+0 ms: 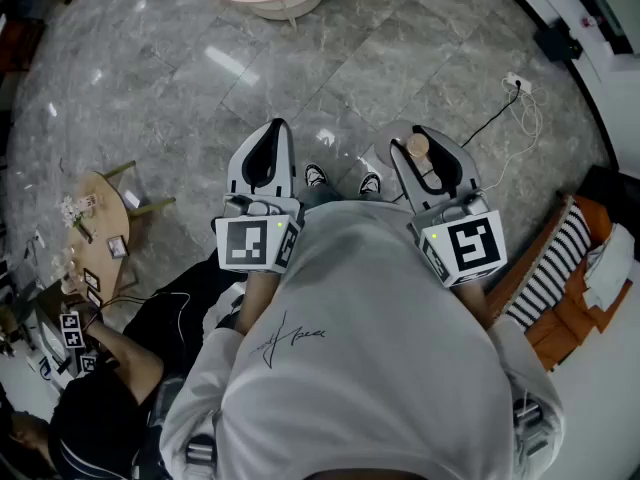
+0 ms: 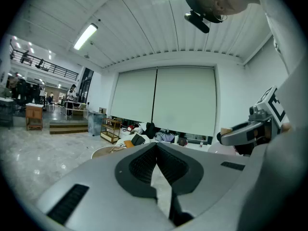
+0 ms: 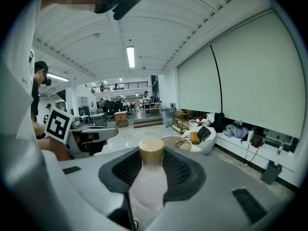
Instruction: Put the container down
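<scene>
Open marble floor (image 1: pixel 330 78) below the right tongs (image 1: pixel 425 140) (container (image 3: pixel 149 179) in their grip)

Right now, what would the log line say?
right tool: shut on pink bottle | left tool: shut, empty | state: not put down yet

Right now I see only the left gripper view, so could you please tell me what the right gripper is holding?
Observer: The right gripper is shut on a pale pink bottle with a tan cap.
Operator: Thank you. What lies below it?
Observer: In the head view, grey stone floor, just ahead of the person's shoes.
Operator: Is any table nearby?
Observer: A small round wooden table stands at the person's left.
</scene>
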`<act>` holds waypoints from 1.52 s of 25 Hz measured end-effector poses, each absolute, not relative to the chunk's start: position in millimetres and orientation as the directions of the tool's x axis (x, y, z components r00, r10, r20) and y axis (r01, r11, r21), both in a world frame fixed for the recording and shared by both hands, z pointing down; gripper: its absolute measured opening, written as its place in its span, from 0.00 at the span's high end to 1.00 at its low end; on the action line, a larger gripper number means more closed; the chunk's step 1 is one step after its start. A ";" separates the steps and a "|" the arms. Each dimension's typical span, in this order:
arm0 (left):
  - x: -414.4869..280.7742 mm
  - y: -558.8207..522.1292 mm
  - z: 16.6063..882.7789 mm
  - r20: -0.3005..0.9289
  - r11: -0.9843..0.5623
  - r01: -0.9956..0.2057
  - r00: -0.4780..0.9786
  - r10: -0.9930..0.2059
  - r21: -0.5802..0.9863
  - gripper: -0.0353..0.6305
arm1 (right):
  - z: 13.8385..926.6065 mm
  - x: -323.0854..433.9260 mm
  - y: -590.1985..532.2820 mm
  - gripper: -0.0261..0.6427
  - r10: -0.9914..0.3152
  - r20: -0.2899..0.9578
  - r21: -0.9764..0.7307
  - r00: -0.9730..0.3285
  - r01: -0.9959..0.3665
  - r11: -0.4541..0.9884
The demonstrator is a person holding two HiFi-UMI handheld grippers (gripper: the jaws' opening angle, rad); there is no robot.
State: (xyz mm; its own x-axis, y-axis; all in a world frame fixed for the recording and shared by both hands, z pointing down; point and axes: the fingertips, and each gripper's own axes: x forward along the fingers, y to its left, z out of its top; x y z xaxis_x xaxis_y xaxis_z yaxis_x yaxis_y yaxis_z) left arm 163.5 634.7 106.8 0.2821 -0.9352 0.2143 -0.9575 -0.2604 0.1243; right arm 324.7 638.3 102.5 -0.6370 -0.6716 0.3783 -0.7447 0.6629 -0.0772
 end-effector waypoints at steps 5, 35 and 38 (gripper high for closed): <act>147.2 632.2 100.6 0.204 -0.275 -0.952 0.299 -0.932 0.137 0.92 | 99.2 304.7 639.4 0.75 -0.683 0.375 -0.075 -0.627 -0.755 0.652; 82.1 570.8 109.8 0.227 -0.332 -0.935 0.352 -0.908 0.121 0.92 | 107.3 227.5 568.3 0.74 -0.695 0.347 -0.141 -0.630 -0.767 0.625; 85.0 545.7 112.6 0.239 -0.352 -0.928 0.371 -0.897 0.121 0.92 | 108.2 224.0 542.6 0.74 -0.687 0.349 -0.145 -0.637 -0.761 0.632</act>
State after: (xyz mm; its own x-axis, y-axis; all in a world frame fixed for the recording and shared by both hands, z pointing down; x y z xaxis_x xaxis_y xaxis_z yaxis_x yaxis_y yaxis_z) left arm 85.0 545.7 112.6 0.3713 -0.8973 0.2386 -0.9282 -0.3518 0.1214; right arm 224.0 542.6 108.2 -0.6371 -0.6875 0.3486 -0.7613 0.6321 -0.1447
